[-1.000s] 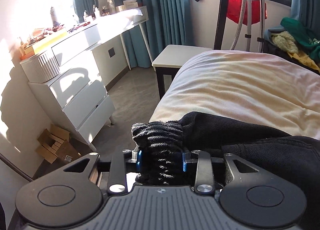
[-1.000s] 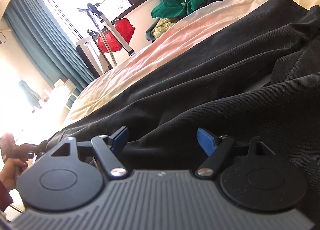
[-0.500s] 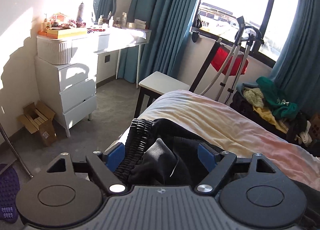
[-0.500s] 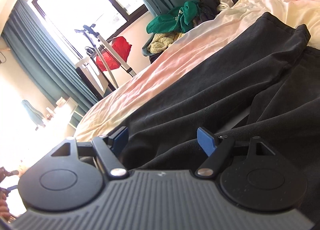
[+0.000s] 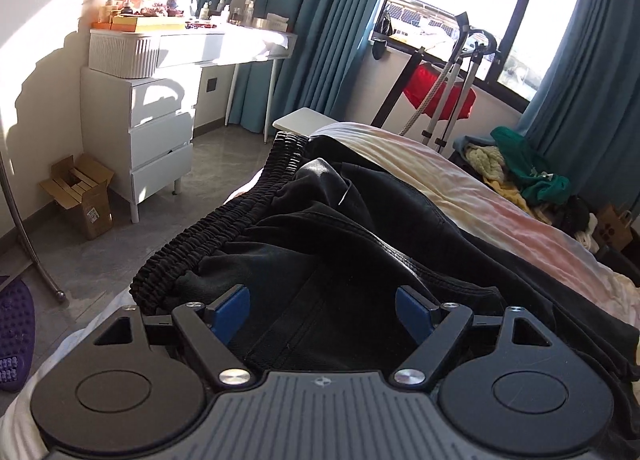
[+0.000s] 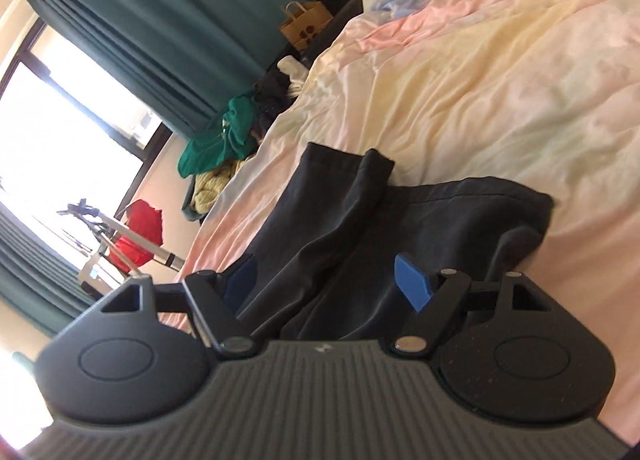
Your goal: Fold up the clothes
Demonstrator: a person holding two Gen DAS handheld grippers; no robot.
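Black trousers (image 5: 340,228) lie crumpled on the bed (image 5: 460,176), their ribbed elastic waistband (image 5: 224,220) running along the bed's near-left edge. My left gripper (image 5: 322,312) hovers just above the cloth below the waistband, jaws open and holding nothing. In the right wrist view the trouser legs (image 6: 328,212) stretch away over the pastel bed cover (image 6: 480,92), with the hems (image 6: 348,158) at the far end. My right gripper (image 6: 326,280) is open over the legs, its pads clear of the fabric.
A white drawer unit (image 5: 160,132) and a cardboard box (image 5: 84,196) stand on the floor to the left. A white stool (image 5: 304,122), a steamer stand with a red garment (image 5: 440,92) and a clothes pile (image 5: 520,172) lie beyond the bed. A paper bag (image 6: 306,26) stands by the curtain.
My left gripper let go of the bunched waistband, opened wide and drew back from it. The right gripper stayed open, pulled back and rolled, so the trouser hems now show.
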